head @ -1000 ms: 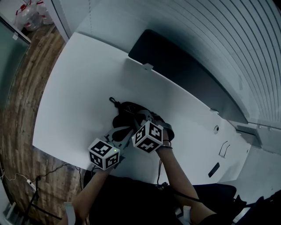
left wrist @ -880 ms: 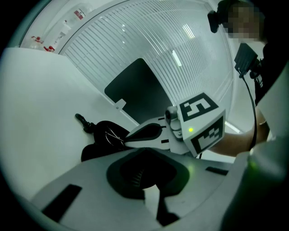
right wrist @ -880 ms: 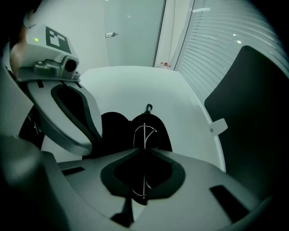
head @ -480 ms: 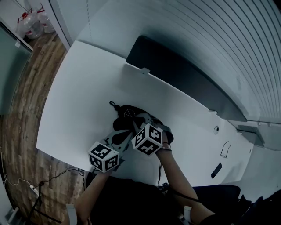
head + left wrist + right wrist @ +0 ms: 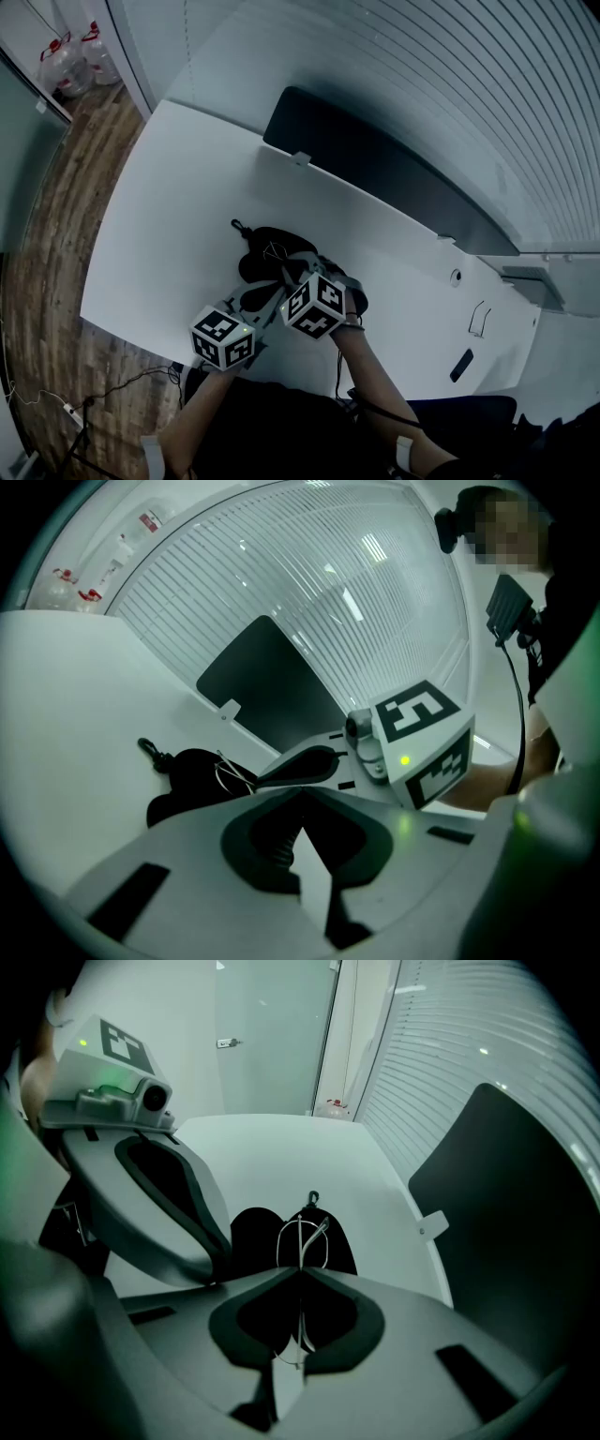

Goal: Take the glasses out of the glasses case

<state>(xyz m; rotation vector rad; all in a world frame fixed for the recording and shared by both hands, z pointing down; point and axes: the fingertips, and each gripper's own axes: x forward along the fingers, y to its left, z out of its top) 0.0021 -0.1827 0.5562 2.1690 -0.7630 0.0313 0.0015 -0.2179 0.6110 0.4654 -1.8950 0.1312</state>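
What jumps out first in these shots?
An open black case lies on the white table, near its front edge. The right gripper pinches thin wire-rimmed glasses just above the case. The left gripper sits alongside with its jaws closed, apparently on the case's edge.

White table (image 5: pixel 169 225): open surface lies left of and beyond the black glasses case (image 5: pixel 262 246); wire glasses (image 5: pixel 300 1241) stand over the case's middle; a dark panel (image 5: pixel 375 169) walls the far edge.
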